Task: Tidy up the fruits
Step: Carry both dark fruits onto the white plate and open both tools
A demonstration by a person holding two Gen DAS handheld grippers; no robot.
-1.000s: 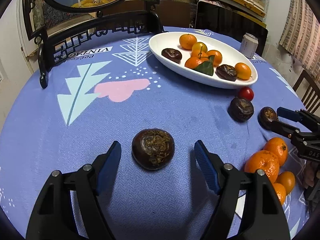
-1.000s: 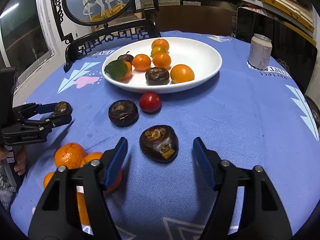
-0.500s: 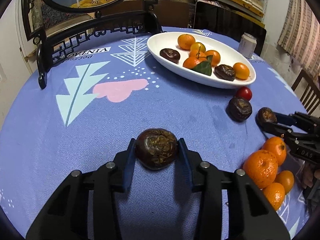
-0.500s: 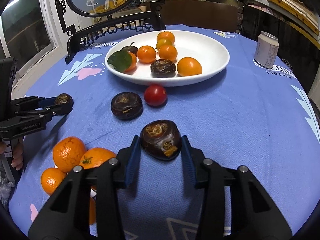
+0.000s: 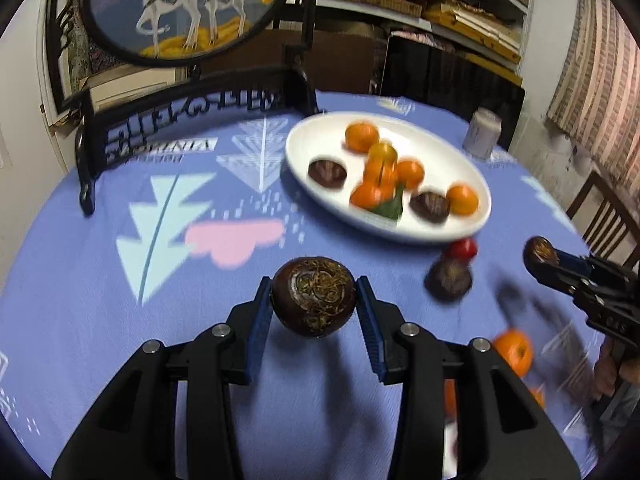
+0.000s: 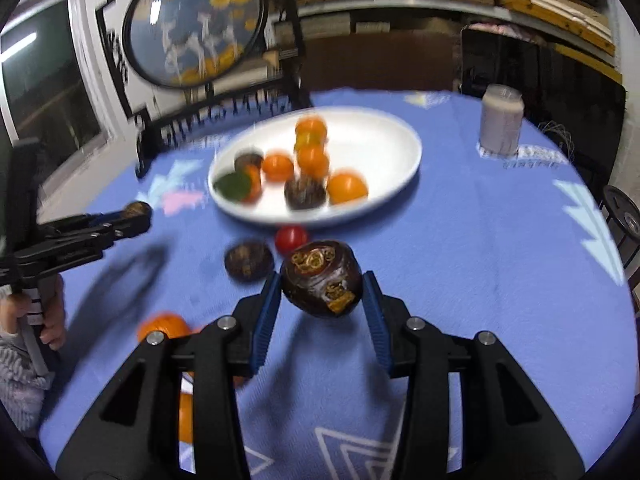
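The left gripper (image 5: 314, 308) is clenching a dark brown fruit (image 5: 314, 297) between its blue pads (image 5: 260, 320), holding it clear of the blue tablecloth (image 5: 120, 312), with a shadow lying beneath. The right gripper (image 6: 321, 302) is likewise gripping a second dark fruit (image 6: 322, 278), this one showing an orange patch on its skin, also lifted off the cloth.

In the left wrist view, the white oval plate (image 5: 320, 200) is sitting at about one o'clock from the held fruit, carrying oranges (image 5: 462, 199), two dark fruits and a green leaf (image 5: 390, 208). A small red fruit (image 5: 462, 249) is lying just beside the plate's near rim at two o'clock, with another dark fruit on the cloth (image 5: 448, 280) close below it. Loose oranges (image 5: 514, 352) are lying at four o'clock. A can (image 5: 482, 134) is standing beyond the plate, and a round framed deer picture (image 5: 188, 8) is standing at eleven o'clock.
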